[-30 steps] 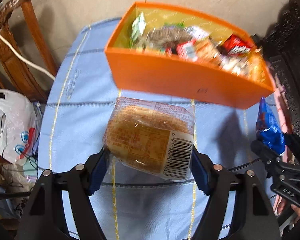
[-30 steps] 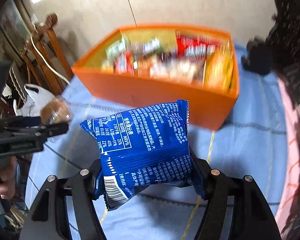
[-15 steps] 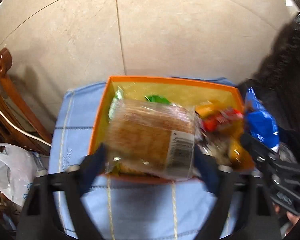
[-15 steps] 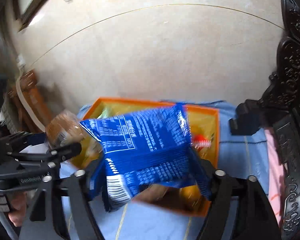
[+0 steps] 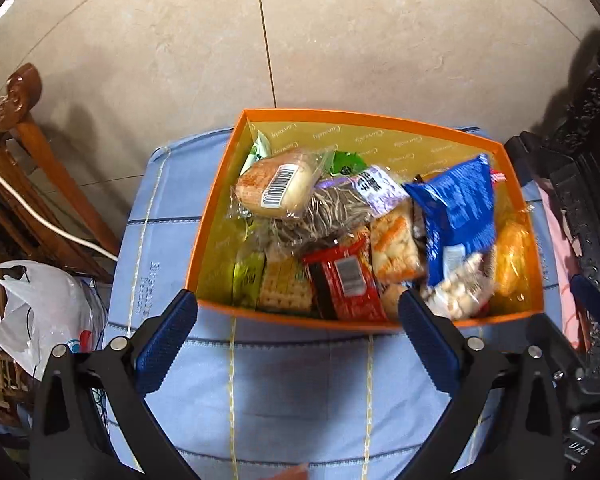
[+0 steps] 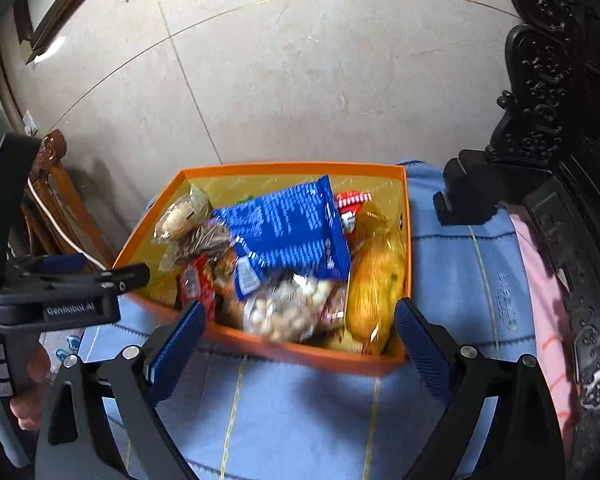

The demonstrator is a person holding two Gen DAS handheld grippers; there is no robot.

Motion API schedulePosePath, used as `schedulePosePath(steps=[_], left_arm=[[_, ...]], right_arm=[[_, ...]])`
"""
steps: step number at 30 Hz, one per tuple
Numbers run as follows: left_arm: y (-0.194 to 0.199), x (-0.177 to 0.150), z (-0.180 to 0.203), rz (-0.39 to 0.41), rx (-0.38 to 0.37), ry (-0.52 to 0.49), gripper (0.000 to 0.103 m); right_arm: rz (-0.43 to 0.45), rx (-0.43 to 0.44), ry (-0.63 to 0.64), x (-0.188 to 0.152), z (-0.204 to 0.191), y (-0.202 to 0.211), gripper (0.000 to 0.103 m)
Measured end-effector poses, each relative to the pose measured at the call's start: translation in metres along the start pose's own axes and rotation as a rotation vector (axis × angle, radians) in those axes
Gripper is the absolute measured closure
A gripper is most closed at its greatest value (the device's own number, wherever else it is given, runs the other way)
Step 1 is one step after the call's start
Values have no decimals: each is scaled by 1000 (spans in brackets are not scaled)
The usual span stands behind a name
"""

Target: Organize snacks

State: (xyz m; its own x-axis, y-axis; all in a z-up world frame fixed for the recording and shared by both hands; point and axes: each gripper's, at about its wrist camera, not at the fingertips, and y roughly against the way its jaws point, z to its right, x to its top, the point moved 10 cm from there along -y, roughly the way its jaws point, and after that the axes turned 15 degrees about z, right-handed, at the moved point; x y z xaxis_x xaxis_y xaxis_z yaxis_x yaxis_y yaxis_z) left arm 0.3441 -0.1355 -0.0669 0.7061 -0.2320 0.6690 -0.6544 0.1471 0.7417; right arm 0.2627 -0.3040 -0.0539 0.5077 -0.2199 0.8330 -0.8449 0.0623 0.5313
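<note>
Left gripper (image 5: 298, 312): jaws spread wide with nothing between them, blue ribbed pads (image 5: 168, 340) framing the near wall of the orange box (image 5: 300, 316). Right gripper (image 6: 296, 330): jaws just opening further, now equally wide and empty, hovering over the box's near edge. Orange box standing on a light blue quilted cloth (image 5: 280, 392) with yellow stitched lines, yellow lining inside, packed with wrapped snacks. Clear-wrapped bun with a barcode label (image 5: 276, 188) lying on top at the far left of the pile, free of both grippers. Blue snack packet (image 5: 456, 208) lying on top toward the right, tilted, its printed back facing up; in the right wrist view the same packet (image 6: 288, 228) sprawled across the middle of the heap. Around them: a red packet (image 5: 346, 280), a pack of square crackers (image 5: 286, 288), a bag of pale round pieces (image 6: 292, 308), and a yellow-orange wrapped item (image 6: 376, 280) against the right wall. Left of the table: carved wooden chair (image 5: 24, 128), white cable (image 5: 28, 208), white plastic bag (image 5: 36, 312). Right of it: dark carved furniture (image 6: 548, 80). Behind: beige tiled wall (image 5: 340, 40). At the left edge of the right wrist view, the left gripper seen from the side with a hand (image 6: 28, 392) on its handle.
</note>
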Motion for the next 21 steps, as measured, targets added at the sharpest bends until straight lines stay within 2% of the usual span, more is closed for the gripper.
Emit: schedulePosePath(steps=[12,21], left_arm=[[89,-27,-6,69,-11,27,5],[133,-51,-20,84,-26,60,5]], right_arm=[[15,-35,35,-23,-18,75,7],[20,-45,65,-34,-31,112,6]])
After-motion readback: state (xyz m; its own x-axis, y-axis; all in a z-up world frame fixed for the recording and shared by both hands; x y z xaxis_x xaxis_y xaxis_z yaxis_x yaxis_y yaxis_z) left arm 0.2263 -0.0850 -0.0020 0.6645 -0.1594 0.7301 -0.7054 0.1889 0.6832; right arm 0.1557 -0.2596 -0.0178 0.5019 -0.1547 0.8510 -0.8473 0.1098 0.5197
